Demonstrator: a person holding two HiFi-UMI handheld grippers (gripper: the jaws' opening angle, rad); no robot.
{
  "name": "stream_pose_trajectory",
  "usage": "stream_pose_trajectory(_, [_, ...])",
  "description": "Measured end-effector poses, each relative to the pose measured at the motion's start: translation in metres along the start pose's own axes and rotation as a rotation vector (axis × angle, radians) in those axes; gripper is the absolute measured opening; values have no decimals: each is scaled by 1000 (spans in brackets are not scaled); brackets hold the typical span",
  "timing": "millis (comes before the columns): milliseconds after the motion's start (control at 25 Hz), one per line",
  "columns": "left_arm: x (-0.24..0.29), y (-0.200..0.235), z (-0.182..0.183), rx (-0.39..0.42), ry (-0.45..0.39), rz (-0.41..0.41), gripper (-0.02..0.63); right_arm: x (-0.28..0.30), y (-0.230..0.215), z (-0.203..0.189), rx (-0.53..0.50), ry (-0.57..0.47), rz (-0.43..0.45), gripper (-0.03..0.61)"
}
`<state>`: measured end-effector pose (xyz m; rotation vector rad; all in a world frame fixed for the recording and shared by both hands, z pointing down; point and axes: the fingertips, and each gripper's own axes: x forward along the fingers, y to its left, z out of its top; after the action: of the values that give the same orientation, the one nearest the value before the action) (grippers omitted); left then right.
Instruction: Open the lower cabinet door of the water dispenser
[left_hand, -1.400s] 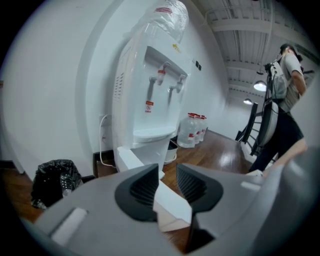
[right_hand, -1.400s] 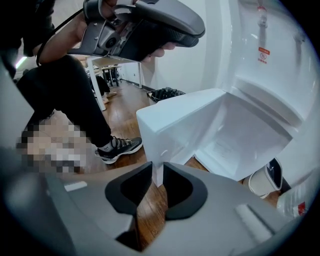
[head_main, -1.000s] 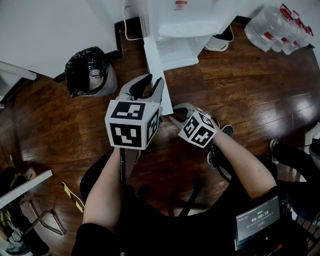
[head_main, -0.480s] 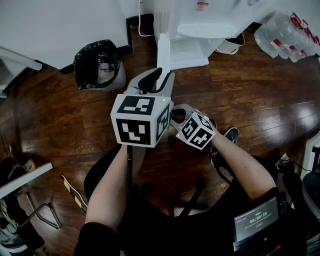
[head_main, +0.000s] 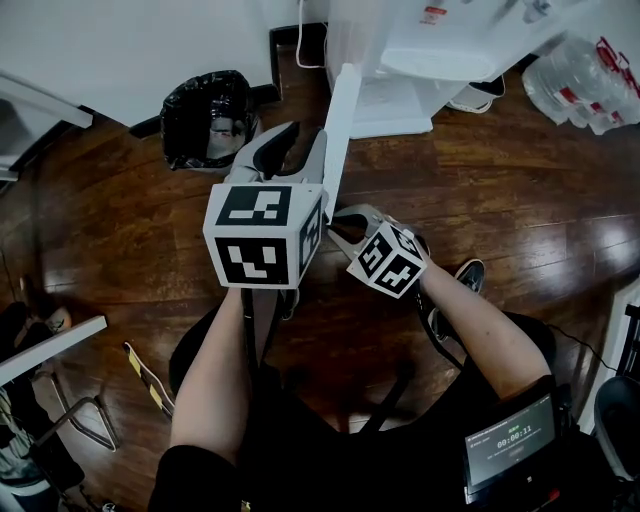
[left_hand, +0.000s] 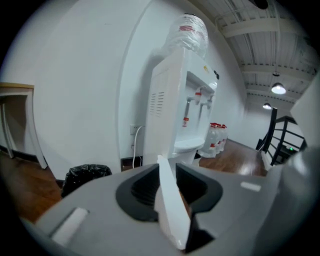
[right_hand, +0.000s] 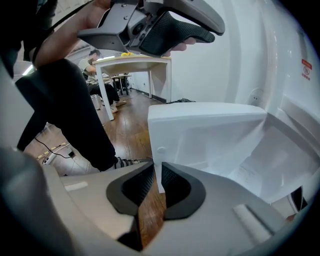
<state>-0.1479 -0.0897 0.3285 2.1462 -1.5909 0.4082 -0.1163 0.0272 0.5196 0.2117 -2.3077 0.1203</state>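
The white water dispenser (head_main: 430, 40) (left_hand: 175, 100) stands at the wall. Its lower cabinet door (head_main: 340, 110) (right_hand: 210, 135) stands swung out towards me, edge-on in the head view. My right gripper (head_main: 337, 222) (right_hand: 159, 172) is shut on the door's free edge, and a thin white strip shows between its pads. My left gripper (head_main: 305, 140) (left_hand: 167, 167) hangs open over the door's top edge (left_hand: 167, 200), which shows through the gap between its jaws. In the right gripper view the left gripper (right_hand: 160, 25) is in the air, apart from the door.
A black-bagged bin (head_main: 205, 115) (left_hand: 85, 175) sits left of the dispenser by the wall. Packed water bottles (head_main: 585, 80) (left_hand: 216, 137) lie to its right. A cable (left_hand: 134, 135) runs down from the wall socket. A white table (right_hand: 135, 62) stands behind me, and my shoe (head_main: 465, 270) is near the door.
The door has swung wider open, its free end going leftward together with the right gripper shut on it. The left gripper has shifted along above the door, still open.
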Motion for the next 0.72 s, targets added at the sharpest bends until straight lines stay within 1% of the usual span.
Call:
stream_pose_trajectory(120, [-3,7,-4,-26,11,0,124,5,1,6,1,-6,3,52])
stream_pose_trajectory(280, [-6,10,-7,-16,17,-6,124,15,1,17,-3,-20,1,51])
stream_pose_trajectory(440, [-12,20,-8,-20,16,5,124,24,3,26,1,-30,-1,48])
stream_pose_trajectory(720, [-21,40,-15,-34,25,29,124,42,4,36,-8,-29,-9,15])
